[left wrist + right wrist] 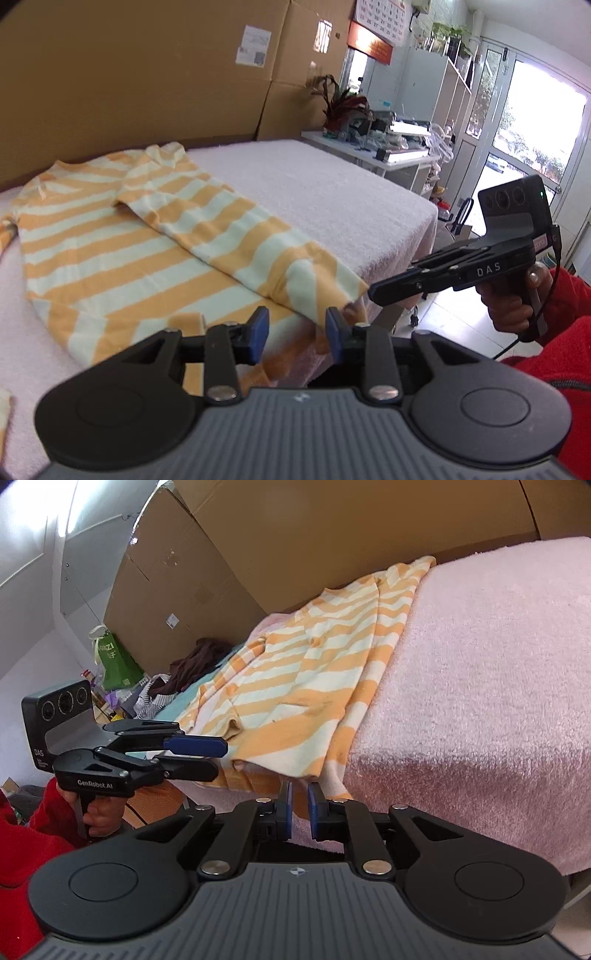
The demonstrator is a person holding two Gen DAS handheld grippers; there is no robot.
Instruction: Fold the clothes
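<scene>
An orange-and-white striped sweater (122,236) lies on the pink towel-covered table (332,192), one side folded over. The left gripper (295,328) hovers parted above its hem. The right gripper (373,291) points at the sweater's corner.

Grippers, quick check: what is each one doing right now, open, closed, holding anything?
Left gripper: open, holding nothing, at the striped shirt hem.
Right gripper: jaws a narrow gap apart, nothing visibly between them, beside the shirt's near corner.

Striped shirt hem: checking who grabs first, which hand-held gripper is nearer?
Right hand-held gripper: its tips reach the striped shirt hem. Left hand-held gripper hovers slightly short.
</scene>
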